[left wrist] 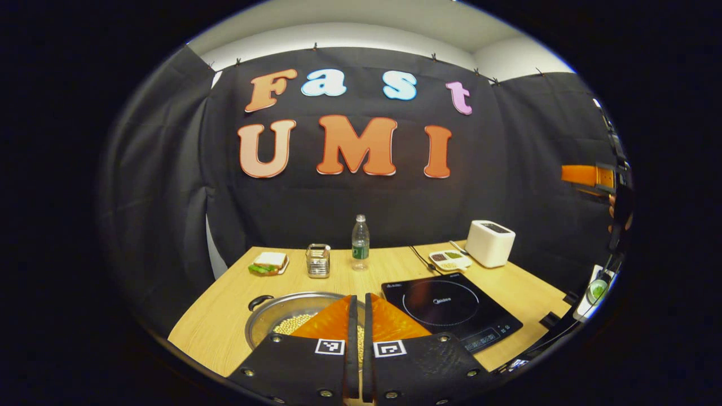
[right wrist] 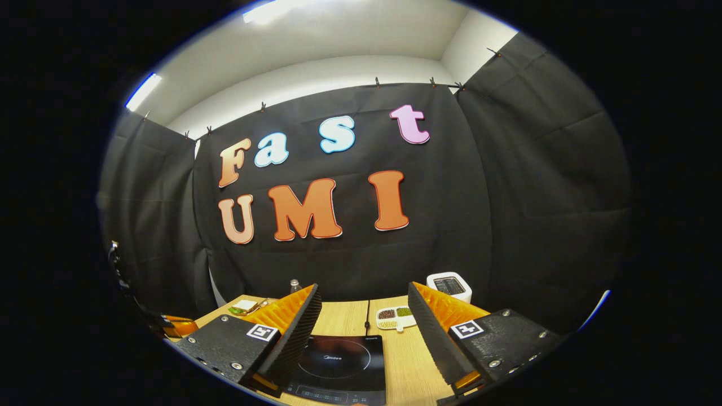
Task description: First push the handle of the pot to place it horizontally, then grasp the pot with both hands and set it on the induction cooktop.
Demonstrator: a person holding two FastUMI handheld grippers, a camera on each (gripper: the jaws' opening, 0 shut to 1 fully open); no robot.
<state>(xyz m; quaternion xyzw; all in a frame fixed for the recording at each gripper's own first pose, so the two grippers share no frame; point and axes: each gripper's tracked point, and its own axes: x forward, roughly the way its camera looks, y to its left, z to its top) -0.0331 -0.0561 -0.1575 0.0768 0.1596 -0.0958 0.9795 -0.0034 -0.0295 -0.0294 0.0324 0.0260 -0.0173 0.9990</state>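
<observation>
Brand "Midea" printed mid-surface on induction cooktop (left wrist: 451,307); other markings illegible.
</observation>
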